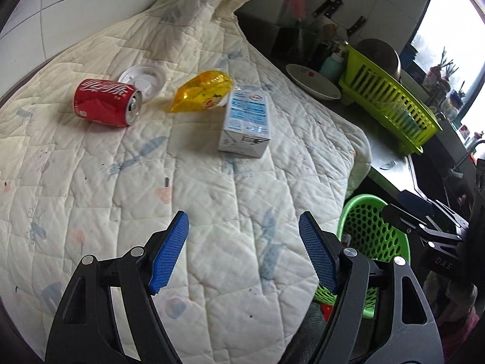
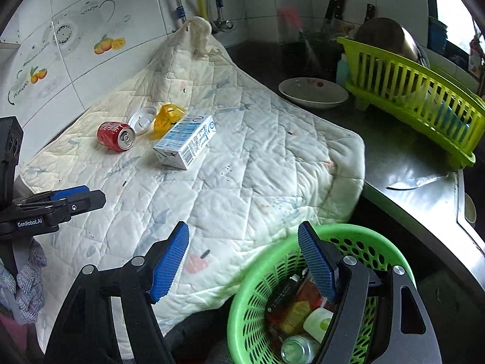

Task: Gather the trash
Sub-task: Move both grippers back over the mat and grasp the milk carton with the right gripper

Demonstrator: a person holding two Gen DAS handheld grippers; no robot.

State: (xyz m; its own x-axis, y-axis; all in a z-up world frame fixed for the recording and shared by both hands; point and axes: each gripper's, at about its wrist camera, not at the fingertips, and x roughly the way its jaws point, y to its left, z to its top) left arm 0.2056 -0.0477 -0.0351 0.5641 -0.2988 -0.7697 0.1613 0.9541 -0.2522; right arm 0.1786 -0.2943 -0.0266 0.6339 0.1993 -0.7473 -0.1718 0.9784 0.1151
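Lying dented on the quilt [image 1: 212, 212], a red can [image 1: 106, 103]; both claws [image 1: 244, 254] [image 2: 244, 257] gape, holding nothing

We see the right gripper [image 2: 242, 261], blue pads spread wide, nothing held, above a round green perforated plastic basket [image 2: 257, 276] of trash. On the quilted white cloth [image 2: 257, 182]: red soda can [image 2: 115, 136], white-blue carton [image 2: 184, 141], yellow wrapper [image 2: 166, 117].
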